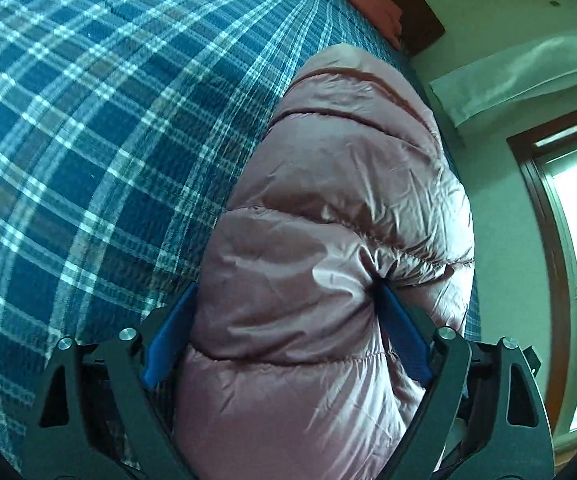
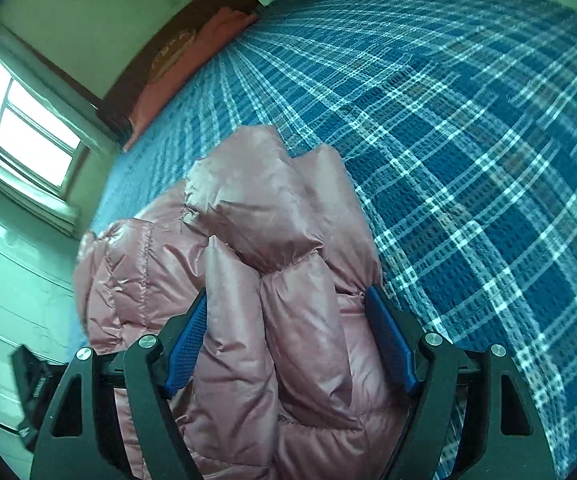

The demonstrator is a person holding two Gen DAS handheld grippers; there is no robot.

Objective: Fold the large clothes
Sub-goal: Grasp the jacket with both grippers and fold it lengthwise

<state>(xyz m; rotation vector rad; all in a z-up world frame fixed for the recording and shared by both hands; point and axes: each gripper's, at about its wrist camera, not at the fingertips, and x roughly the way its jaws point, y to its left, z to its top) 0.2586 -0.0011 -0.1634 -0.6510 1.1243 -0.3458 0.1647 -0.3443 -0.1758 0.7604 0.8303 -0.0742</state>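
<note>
A big, puffy, shiny pink quilted jacket lies on a bed covered with a blue and white checked blanket. In the left wrist view the jacket fills the middle and lower right of the frame, and the blanket fills the left side. In the right wrist view the jacket sits in the lower middle and lower left, and the blanket spreads over the right side.

The left gripper has its two blue pads on both sides of a fat bunch of jacket. The jaws are held wide apart by the thick stuffing, and one pad digs a dent into the cloth, so it looks like it is squeezing the jacket.

The right gripper is the same. Its blue pads sit on each side of two puffy rolls of jacket, wide apart but pressing on them.

The jacket looks bunched up and partly doubled over itself, with layers piled on layers. So I think the folding has started. It is not a neat flat pack yet. The lumps look uneven, and both grippers have hold of it. I think it still needs to be laid down, pressed flat and maybe folded once more.

A pink pillow lies at the far end of the bed, and a bright window shows in the upper left of the right wrist view.
</note>
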